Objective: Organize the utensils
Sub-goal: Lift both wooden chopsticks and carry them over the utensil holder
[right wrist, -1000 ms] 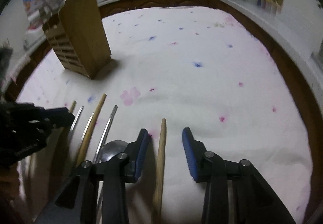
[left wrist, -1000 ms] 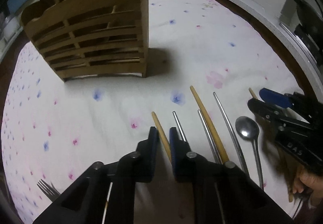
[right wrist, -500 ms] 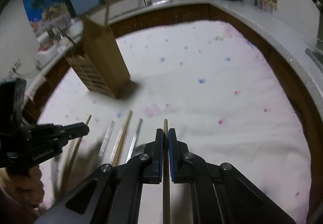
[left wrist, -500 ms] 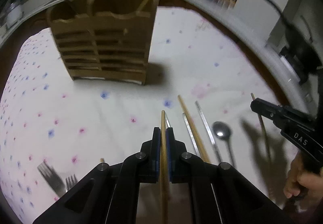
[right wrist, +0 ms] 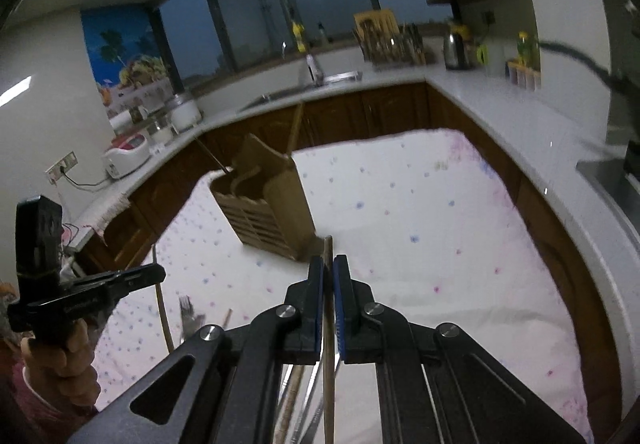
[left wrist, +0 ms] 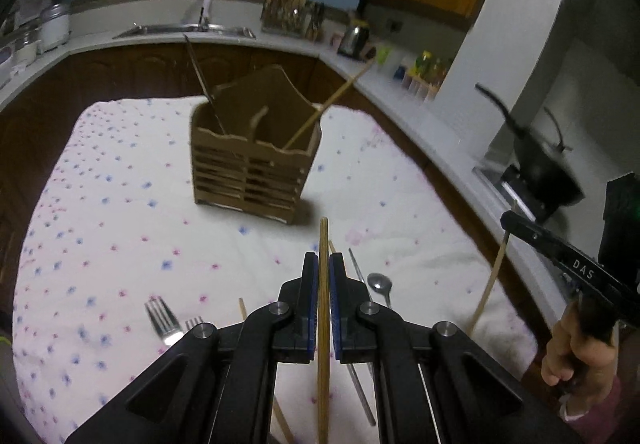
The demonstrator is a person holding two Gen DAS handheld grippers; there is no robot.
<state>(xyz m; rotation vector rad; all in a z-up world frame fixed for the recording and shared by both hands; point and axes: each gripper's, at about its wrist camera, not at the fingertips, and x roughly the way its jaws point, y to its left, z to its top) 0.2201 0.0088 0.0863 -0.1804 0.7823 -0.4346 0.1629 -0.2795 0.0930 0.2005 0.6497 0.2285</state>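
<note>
My left gripper is shut on a wooden chopstick and holds it well above the table. My right gripper is shut on another wooden chopstick, also lifted; it shows in the left wrist view at the right. A wooden utensil holder stands on the flowered cloth and holds a chopstick and a dark utensil; it shows in the right wrist view too. Two forks, a spoon and more chopsticks lie on the cloth below.
The table has a white flowered cloth. Kitchen counters with a sink, kettle and jars run behind and to the right. A dark pan sits on the right counter.
Both grippers have closed on chopsticks and lifted them up off the cloth. The views have risen and tilted up, so the holder looks farther and smaller.
</note>
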